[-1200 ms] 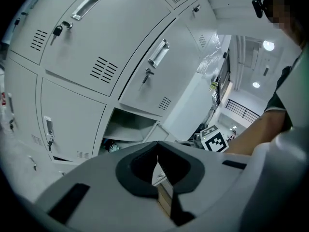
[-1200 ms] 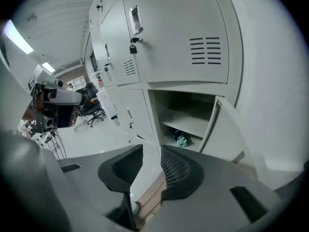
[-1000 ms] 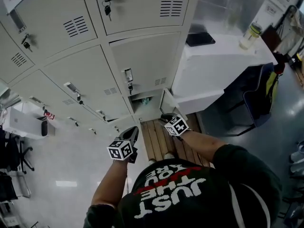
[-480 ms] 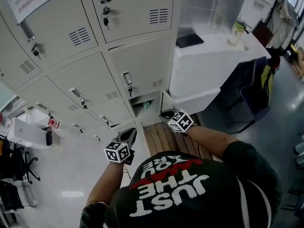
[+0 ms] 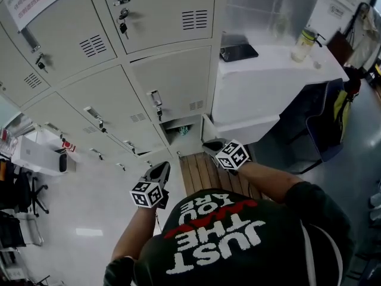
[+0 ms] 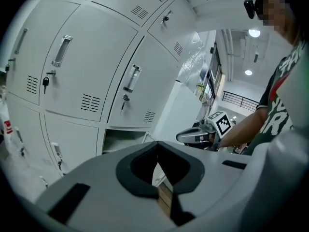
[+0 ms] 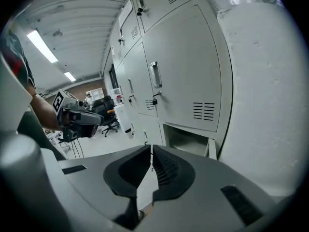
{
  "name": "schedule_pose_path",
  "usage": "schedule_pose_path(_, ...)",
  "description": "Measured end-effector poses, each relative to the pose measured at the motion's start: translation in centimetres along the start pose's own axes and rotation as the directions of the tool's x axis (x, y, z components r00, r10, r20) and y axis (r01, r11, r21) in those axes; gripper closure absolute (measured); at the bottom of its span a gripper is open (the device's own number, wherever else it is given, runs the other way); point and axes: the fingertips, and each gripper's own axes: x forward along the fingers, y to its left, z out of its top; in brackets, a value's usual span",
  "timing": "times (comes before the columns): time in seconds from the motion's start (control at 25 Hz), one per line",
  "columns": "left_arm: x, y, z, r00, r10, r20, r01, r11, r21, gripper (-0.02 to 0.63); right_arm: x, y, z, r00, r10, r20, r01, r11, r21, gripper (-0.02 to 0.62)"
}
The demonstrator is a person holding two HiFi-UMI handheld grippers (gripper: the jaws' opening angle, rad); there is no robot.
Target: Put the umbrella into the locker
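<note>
- Umbrella (image 5: 183,130) is made out only as a small greenish shape inside the open locker compartment (image 5: 171,138), low in the bank of grey lockers (image 5: 172,82).
- That compartment's door (image 5: 206,127) is swung out to the right, just beside a white cabinet (image 5: 250,109).
- On the cabinet's tabletop (image 5: 274,61) a flat black device (image 5: 239,52) and a pale bottle (image 5: 305,43) are set well apart.
- The left tool (image 6: 155,146) is held before the lockers, jaws pressed together on nothing.
- The right tool (image 7: 149,149) is held near the open door. Its jaws have just been closing and are seen all but together, with nothing between them.
- A slatted wooden board (image 5: 199,173) is laid on the floor below both tools.
- A dark chair (image 5: 324,121) is placed right of the cabinet.
</note>
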Motion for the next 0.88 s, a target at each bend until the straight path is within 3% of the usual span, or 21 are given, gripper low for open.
schedule_pose_path(0.36, 1.5, -1.5, -0.4, 0.998, 0.047, 0.030, -0.047, 0.999, -0.017, 0.597, -0.9, -0.2, -0.1, 0.998, 0.061, 0.034, -0.062, 0.998, 0.033, 0.561)
schedule_pose_path(0.88, 2.5, -2.5, 0.3, 0.999, 0.018, 0.029, -0.019, 1.000, 0.019, 0.597, -1.5, -1.0, -0.1, 0.999, 0.033, 0.034, -0.034, 0.999, 0.041, 0.561)
